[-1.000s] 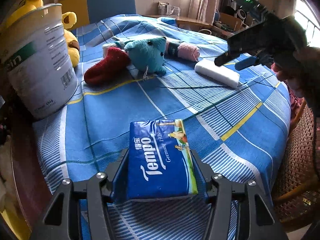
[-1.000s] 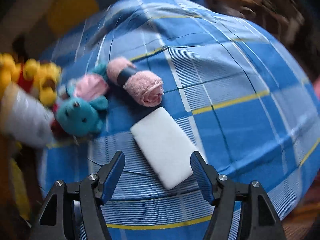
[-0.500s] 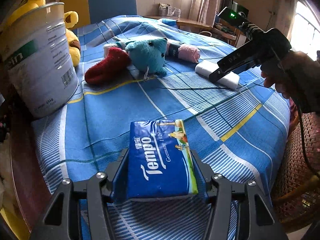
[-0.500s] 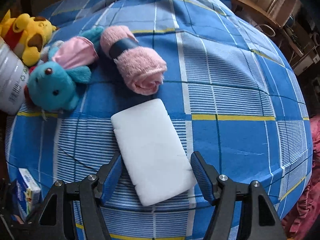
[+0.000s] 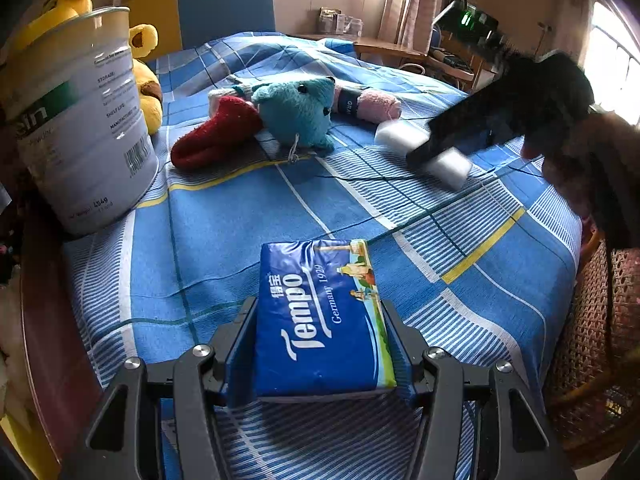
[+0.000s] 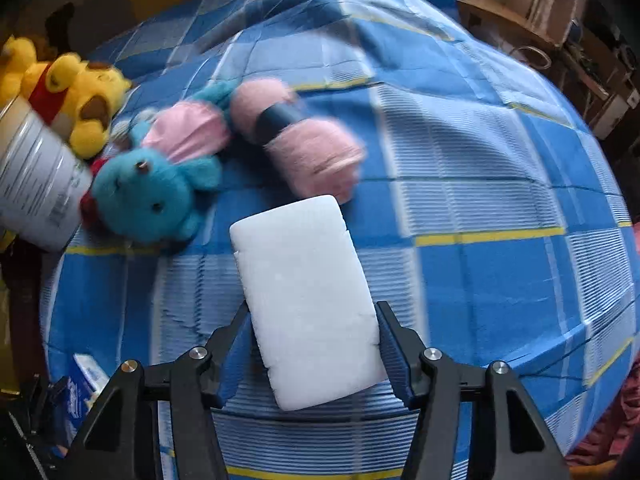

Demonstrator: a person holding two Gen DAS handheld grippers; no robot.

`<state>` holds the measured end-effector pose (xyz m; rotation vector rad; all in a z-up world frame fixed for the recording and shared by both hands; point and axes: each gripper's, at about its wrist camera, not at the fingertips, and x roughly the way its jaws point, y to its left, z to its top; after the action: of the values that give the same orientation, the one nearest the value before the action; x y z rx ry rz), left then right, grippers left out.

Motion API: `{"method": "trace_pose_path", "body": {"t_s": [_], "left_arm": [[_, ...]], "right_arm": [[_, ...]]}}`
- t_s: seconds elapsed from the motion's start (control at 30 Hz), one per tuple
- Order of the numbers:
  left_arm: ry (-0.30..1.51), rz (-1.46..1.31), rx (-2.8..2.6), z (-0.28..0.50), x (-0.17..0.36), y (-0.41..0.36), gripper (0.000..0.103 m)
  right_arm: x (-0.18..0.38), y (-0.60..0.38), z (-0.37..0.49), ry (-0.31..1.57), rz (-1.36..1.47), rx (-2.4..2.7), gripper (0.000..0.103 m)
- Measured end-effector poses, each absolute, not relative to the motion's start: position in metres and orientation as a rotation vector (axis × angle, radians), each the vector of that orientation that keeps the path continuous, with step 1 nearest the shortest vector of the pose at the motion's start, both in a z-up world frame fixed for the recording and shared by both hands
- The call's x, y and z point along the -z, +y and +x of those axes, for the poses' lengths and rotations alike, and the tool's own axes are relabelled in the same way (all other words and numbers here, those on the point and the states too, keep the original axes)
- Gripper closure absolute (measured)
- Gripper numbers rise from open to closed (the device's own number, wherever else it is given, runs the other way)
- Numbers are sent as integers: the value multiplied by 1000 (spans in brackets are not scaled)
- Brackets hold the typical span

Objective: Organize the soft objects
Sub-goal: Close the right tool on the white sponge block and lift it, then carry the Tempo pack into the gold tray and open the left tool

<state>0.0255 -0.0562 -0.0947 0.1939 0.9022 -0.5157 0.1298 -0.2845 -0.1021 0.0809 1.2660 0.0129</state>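
My left gripper is shut on a blue Tempo tissue pack, held low over the blue checked cloth. My right gripper straddles a white sponge block; its jaws stand at the block's sides and I cannot tell if they press it. The block also shows in the left wrist view under the right gripper. A teal plush, a red plush piece and a rolled pink towel lie beyond.
A large tin can stands at the left table edge, with a yellow plush bear behind it. A wicker chair stands at the right. A blue chair back is at the far side.
My right gripper has come down over the white block, which now sits deeper between the jaws. The left gripper and tissue pack have not moved.
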Motion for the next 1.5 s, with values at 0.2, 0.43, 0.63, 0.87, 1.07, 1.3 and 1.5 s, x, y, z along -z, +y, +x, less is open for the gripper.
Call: {"method": "trace_pose_path", "body": {"t_s": [0.2, 0.43, 0.63, 0.87, 1.07, 1.3, 1.5], "left_arm": [[895, 196, 508, 24, 95, -58, 44], [918, 176, 501, 28, 90, -54, 51], [933, 105, 519, 22, 72, -36, 51], [847, 15, 411, 12, 20, 15, 51], [815, -39, 211, 12, -1, 71, 51], [832, -81, 50, 3, 9, 118, 51], [881, -109, 22, 1, 26, 132, 51]], "right_arm": [[107, -280, 125, 1233, 20, -3, 39], [113, -258, 111, 1198, -49, -1, 38], [113, -242, 112, 1187, -69, -6, 38], [113, -240, 109, 1189, -52, -11, 37], [107, -242, 106, 1182, -68, -11, 37], [107, -242, 107, 1177, -68, -21, 38], [107, -241, 106, 1172, -74, -17, 38]]}}
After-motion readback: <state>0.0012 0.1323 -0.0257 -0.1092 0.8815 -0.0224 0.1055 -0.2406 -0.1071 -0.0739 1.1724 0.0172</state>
